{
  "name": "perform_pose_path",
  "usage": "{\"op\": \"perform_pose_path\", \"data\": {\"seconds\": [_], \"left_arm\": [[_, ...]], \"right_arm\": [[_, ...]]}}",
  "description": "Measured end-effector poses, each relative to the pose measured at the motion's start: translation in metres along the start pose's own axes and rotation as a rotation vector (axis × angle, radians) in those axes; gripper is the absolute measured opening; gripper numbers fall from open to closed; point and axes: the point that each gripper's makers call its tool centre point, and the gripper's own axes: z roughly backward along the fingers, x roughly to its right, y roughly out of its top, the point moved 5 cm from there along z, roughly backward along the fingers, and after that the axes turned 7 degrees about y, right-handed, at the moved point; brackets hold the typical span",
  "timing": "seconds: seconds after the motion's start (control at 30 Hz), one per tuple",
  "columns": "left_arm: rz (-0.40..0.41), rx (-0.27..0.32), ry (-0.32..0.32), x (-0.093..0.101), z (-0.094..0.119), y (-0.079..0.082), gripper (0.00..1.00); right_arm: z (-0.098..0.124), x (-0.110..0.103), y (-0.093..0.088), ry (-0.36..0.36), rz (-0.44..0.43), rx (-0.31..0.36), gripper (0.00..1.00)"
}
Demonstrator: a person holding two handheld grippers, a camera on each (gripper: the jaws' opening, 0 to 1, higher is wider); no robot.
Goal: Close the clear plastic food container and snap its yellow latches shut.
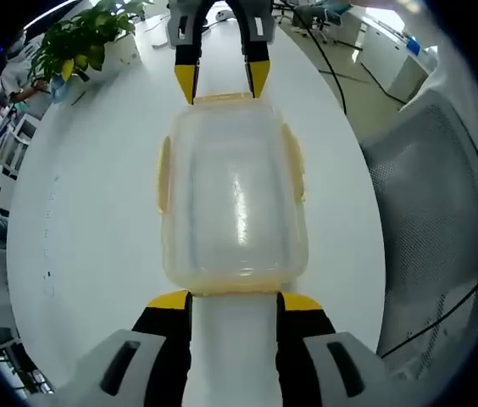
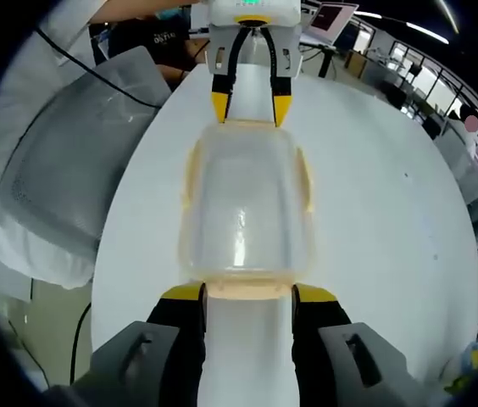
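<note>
The left gripper (image 1: 234,298) stands wide open, holding nothing, its yellow tips at one short end of the container (image 1: 233,208). The container's long axis runs straight ahead to the right gripper (image 2: 247,292), equally open and empty at the opposite end; neither looks nearer. The clear lid appears seated on the white table (image 1: 86,212); yellow latches (image 1: 293,161) flank both long sides.

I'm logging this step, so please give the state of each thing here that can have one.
Container: lid on, sitting on the white table.
Yellow latches: whether they are snapped, I cannot tell.
Left gripper: open, fingers at the container's near end.
Right gripper: open, at the opposite end.
</note>
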Motion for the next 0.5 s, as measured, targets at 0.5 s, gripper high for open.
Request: {"op": "perform_pose_path", "data": {"seconds": [0.5], "left_arm": [[0.157, 0.037, -0.053, 0.006, 0.002, -0.012, 0.55]], "right_arm": [[0.002, -0.003, -0.022, -0.012, -0.094, -0.057, 0.43]]}}
